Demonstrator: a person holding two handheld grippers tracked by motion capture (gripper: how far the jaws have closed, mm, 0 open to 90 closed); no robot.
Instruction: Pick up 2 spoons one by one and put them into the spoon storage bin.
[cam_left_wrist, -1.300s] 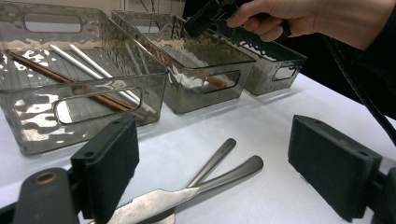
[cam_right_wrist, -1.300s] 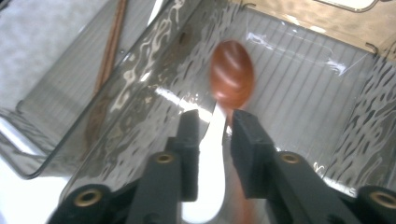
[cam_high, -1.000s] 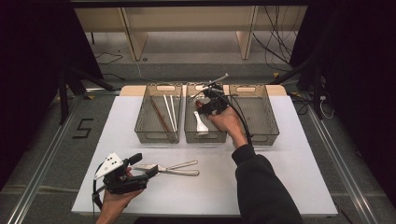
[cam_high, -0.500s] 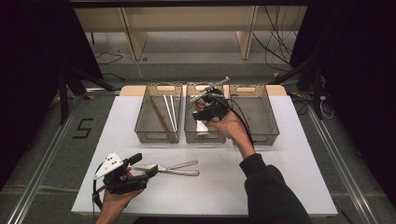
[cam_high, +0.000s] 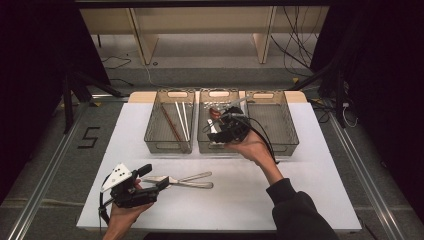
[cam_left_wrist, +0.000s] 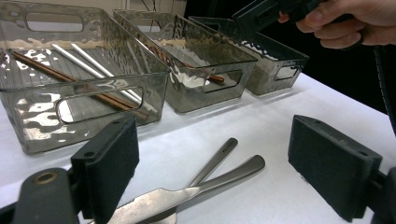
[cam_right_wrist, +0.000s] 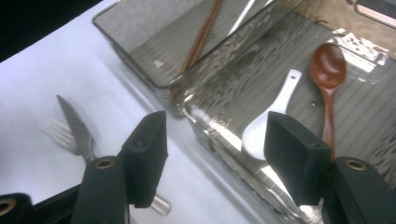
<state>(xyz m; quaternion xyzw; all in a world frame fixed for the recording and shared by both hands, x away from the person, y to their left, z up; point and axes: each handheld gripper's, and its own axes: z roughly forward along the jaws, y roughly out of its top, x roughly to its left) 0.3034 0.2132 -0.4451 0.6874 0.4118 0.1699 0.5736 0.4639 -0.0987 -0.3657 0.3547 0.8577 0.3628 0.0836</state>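
Seen from the right gripper view: white ceramic spoon (cam_right_wrist: 268, 126) and wooden spoon (cam_right_wrist: 328, 84) flat in the ribbed middle bin (cam_high: 202, 142) near the tabletop's far edge. Right gripper (cam_right_wrist: 212, 154) hovered above it, tilted down — jaws just opening, empty. Left gripper (cam_high: 150, 176), near the front-left corner, gaped around a steel knife (cam_left_wrist: 187, 198) and fork (cam_high: 192, 176) — not clamped.

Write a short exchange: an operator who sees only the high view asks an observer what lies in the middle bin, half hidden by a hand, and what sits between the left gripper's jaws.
Operator: What lies in the middle bin?
Observer: A white spoon and a brown wooden spoon lie side by side on the floor of the middle bin.
Operator: Has the left gripper closed on anything?
Observer: No. The left gripper is open, and a knife lies on the table with its blade between the pads.
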